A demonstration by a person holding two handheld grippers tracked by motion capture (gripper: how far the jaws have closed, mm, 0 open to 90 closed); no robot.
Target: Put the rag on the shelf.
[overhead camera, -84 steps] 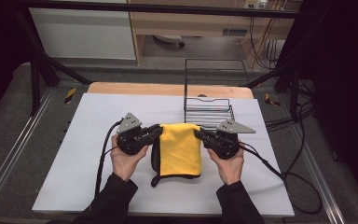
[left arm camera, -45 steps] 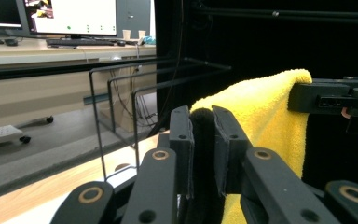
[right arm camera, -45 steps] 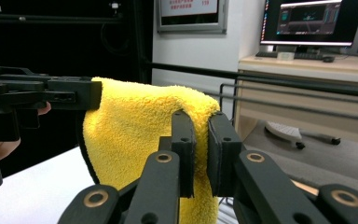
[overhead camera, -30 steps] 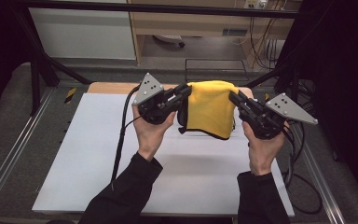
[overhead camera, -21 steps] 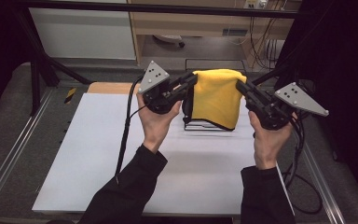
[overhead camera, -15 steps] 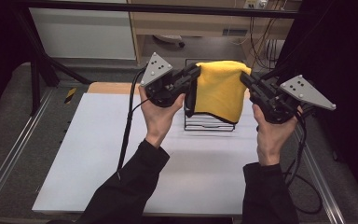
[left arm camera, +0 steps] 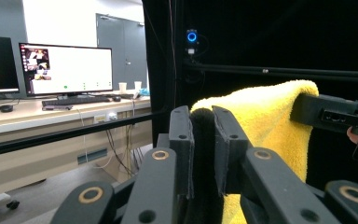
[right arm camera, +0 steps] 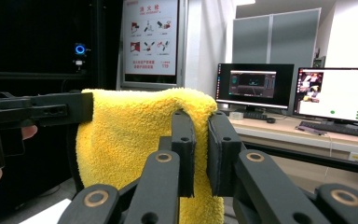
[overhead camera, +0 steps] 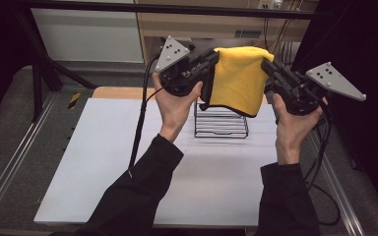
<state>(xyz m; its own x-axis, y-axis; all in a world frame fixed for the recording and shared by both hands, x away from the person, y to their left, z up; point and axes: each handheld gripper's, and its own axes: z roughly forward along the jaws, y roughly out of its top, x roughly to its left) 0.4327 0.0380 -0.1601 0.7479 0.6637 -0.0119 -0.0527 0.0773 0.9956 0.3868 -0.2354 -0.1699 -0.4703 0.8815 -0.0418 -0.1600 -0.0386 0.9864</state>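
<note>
Lifted higher since earlier: folded yellow terry cloth (overhead camera: 236, 78), left gripper (overhead camera: 211, 61) and right gripper (overhead camera: 268, 69) each clamped on top corner. Draping over black wire rack (overhead camera: 221, 125) probably remains.

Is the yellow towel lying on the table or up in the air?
Up in the air. The yellow towel hangs between the left gripper and right gripper, above the wire rack.

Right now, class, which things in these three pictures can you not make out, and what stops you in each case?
- Wire rack, high view: its upper part is hidden behind the hanging yellow towel.
- Poster, right gripper view: the print is too small to read.
- Monitor, left gripper view: screen content is too small and washed out.
- Left gripper, left gripper view: the towel edge between its jaws is dark and unclear.
</note>
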